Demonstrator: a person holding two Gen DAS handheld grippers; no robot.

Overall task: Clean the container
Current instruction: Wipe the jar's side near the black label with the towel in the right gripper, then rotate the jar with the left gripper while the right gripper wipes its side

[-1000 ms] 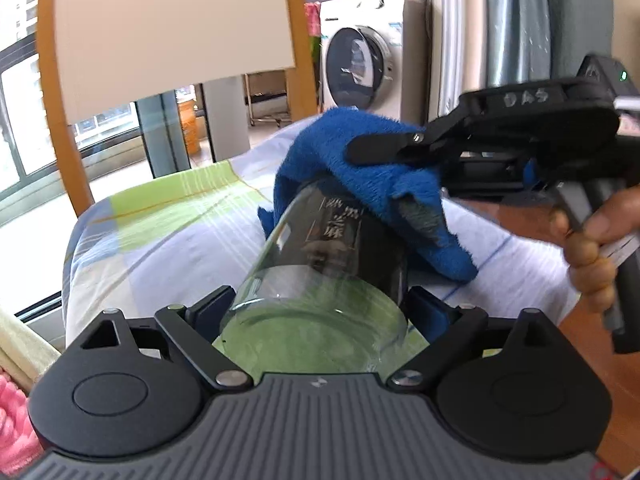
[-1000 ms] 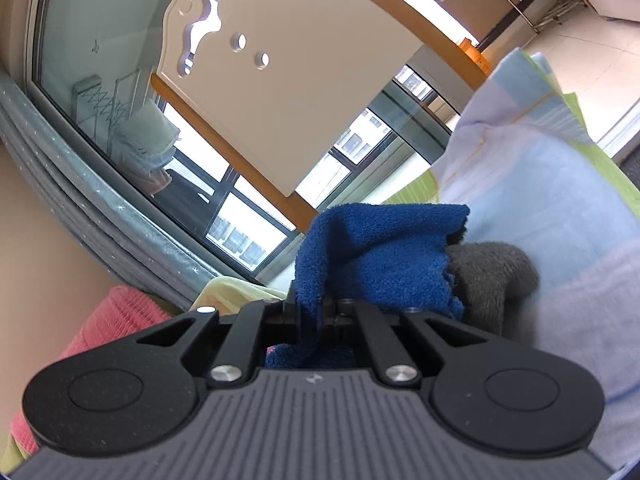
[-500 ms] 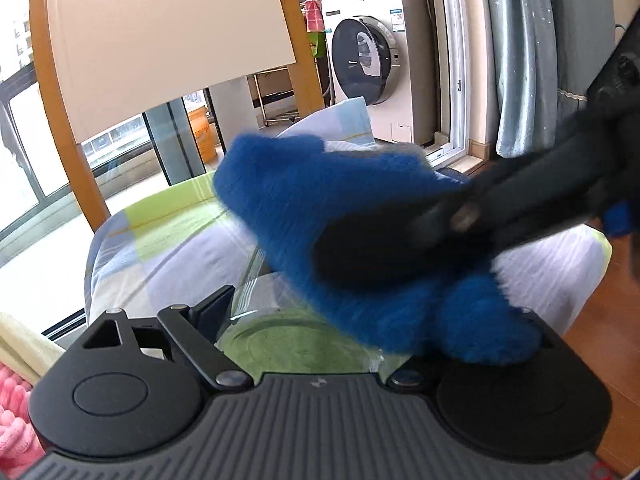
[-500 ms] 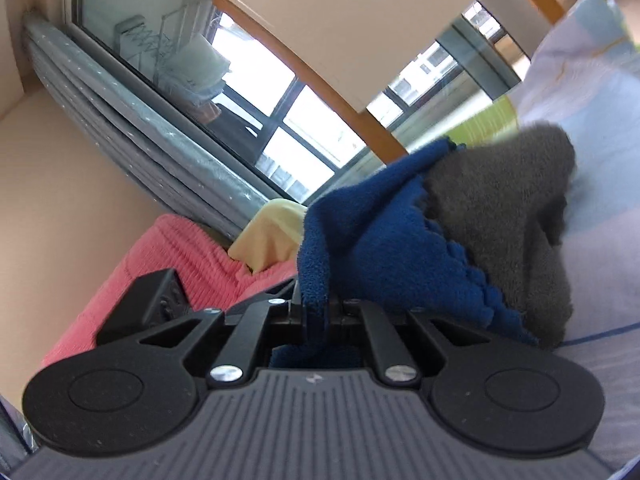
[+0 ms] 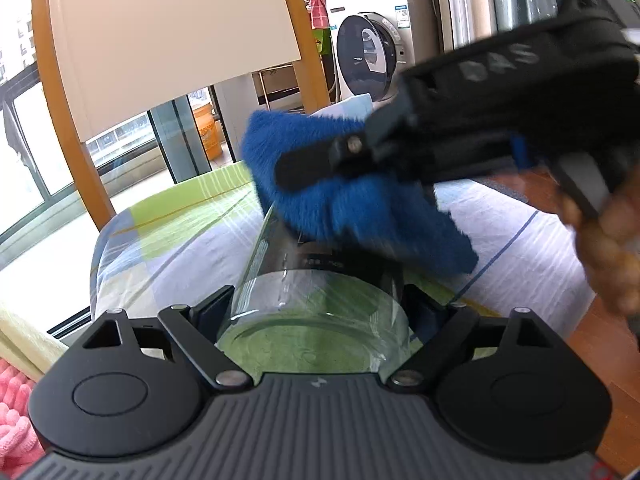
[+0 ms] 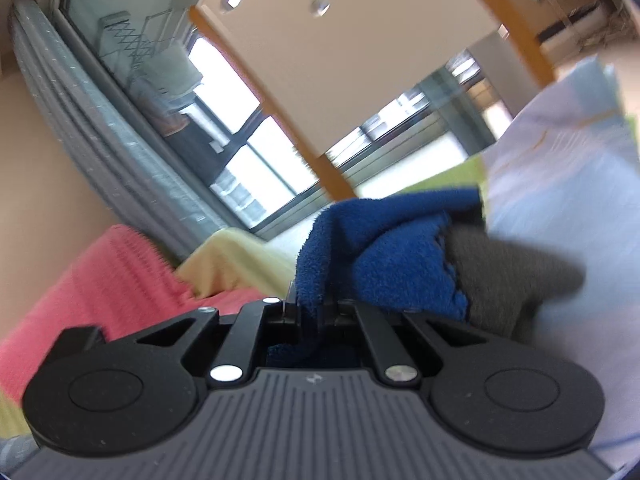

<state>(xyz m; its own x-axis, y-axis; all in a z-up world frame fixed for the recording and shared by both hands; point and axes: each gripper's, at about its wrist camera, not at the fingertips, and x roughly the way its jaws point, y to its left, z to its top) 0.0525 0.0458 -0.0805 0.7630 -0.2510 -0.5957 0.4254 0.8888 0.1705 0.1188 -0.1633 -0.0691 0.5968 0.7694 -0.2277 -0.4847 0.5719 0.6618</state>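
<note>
Through the left wrist camera I have the glass container (image 5: 320, 280) lying on its side, base toward the lens, with my left gripper (image 5: 318, 308) clamped across its clear lower part, one of the fingers (image 5: 212, 308) on each flank. It is held in the air above the bed (image 5: 168, 232), which wears a checked green, blue and white sheet. Further up, the glass carries a dark label, and the blue cloth (image 5: 352, 200) is pressed onto that upper side. The right gripper (image 5: 320, 168) comes in from the right with the cloth in it, and my right hand (image 5: 612, 248) shows blurred at the edge. A washing machine (image 5: 368, 52) stands far behind

Through the right wrist camera the fingers are drawn together on a fold of the blue cloth, which bunches forward with a grey patch (image 6: 516, 280) beside it. The container itself I cannot make out here; the cloth hides it. A pink towel (image 6: 100, 280) lies to the left

My worry is the grip on smooth, round glass: a hard sideways rub could twist or slide the container out of the left fingers and drop it toward the wooden floor (image 5: 580, 344) at the right. The cloth is held by only one fold, so it could also pull free mid-stroke
</note>
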